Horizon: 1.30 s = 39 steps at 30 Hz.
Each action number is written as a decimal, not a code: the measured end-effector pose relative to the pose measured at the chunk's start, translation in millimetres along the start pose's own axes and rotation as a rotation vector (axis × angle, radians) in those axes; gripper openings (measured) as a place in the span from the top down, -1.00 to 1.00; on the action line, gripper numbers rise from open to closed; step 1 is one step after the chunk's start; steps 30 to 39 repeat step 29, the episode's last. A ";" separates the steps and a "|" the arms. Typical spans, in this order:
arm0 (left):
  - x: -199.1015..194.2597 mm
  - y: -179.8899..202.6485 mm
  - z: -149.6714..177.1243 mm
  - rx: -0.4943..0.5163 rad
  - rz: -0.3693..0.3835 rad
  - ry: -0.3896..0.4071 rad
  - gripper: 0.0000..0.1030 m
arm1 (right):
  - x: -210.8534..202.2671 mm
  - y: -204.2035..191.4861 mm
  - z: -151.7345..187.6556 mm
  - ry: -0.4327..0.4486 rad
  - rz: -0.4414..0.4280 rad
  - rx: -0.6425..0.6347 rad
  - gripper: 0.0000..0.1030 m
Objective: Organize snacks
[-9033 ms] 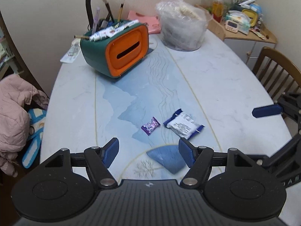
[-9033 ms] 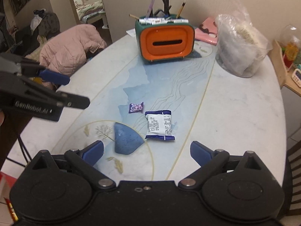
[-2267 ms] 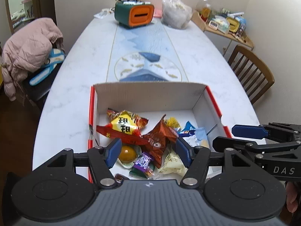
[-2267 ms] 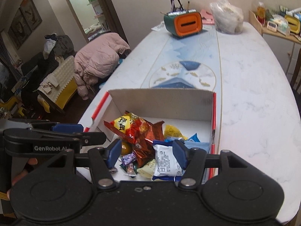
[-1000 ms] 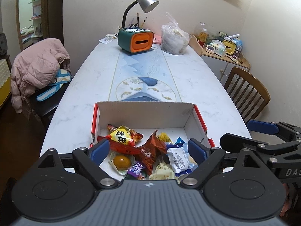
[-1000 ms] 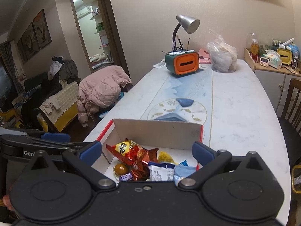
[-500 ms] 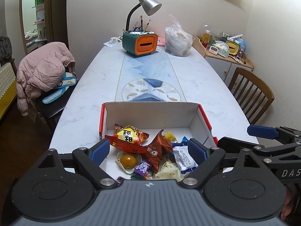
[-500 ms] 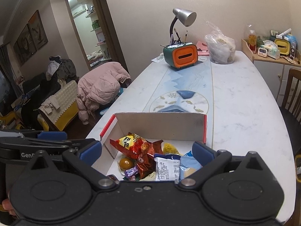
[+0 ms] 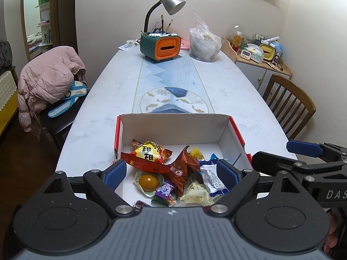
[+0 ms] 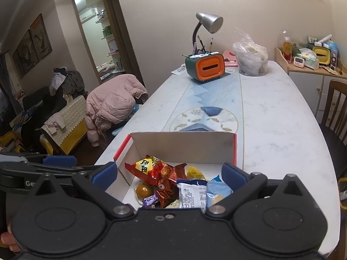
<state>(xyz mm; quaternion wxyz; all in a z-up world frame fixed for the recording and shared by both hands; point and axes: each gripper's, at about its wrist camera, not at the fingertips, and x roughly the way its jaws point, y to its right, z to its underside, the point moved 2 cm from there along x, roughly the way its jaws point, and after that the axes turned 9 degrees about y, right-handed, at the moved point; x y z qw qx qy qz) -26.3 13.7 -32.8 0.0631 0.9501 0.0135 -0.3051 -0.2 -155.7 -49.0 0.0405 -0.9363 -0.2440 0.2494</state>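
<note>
An open cardboard box (image 9: 175, 127) (image 10: 184, 145) with red edges sits at the near end of the table. Inside lie several snacks: a red and yellow packet (image 9: 149, 152) (image 10: 149, 166), a brown wrapper (image 9: 184, 169), a white and blue packet (image 9: 213, 179) (image 10: 192, 194), a small purple candy (image 9: 166, 188) (image 10: 150, 199) and a yellow round sweet (image 9: 148, 181). My left gripper (image 9: 171, 173) hovers open above the box's near side, nothing between its fingers. My right gripper (image 10: 171, 174) is open and empty above the box too; it also shows at the right (image 9: 303, 151) in the left wrist view.
At the table's far end stand a green and orange pen holder (image 9: 160, 46) (image 10: 205, 68), a grey desk lamp (image 9: 171, 2) and a clear plastic bag (image 9: 203, 45). A pink jacket (image 9: 47, 80) lies on a chair at the left; a wooden chair (image 9: 288, 104) stands at the right.
Both grippers have drawn back and up from the box, from low inside it to a wider view of the table. The white and blue packet and purple candy now lie in the box.
</note>
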 end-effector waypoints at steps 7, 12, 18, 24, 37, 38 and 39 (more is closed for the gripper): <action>5.7 -1.0 3.8 0.000 0.009 -0.028 -0.76 | 4.0 1.3 2.7 -0.018 0.016 0.018 -0.99; 8.6 -0.7 5.4 0.000 0.020 -0.039 -0.75 | 6.1 5.1 5.1 -0.030 0.027 0.029 -0.99; 13.8 -3.5 5.5 0.001 0.029 -0.052 -0.75 | 8.7 7.4 7.4 -0.040 0.033 0.036 -0.99; 15.9 -4.8 5.5 -0.001 0.048 -0.052 -0.75 | 11.9 9.0 5.6 -0.038 0.049 0.044 -0.99; 19.0 -5.9 3.7 0.008 0.060 -0.049 -0.76 | 14.7 18.4 4.8 -0.040 0.074 0.067 -0.99; 19.0 -5.9 3.7 0.008 0.060 -0.049 -0.76 | 14.7 18.4 4.8 -0.040 0.074 0.067 -0.99; 19.0 -5.9 3.7 0.008 0.060 -0.049 -0.76 | 14.7 18.4 4.8 -0.040 0.074 0.067 -0.99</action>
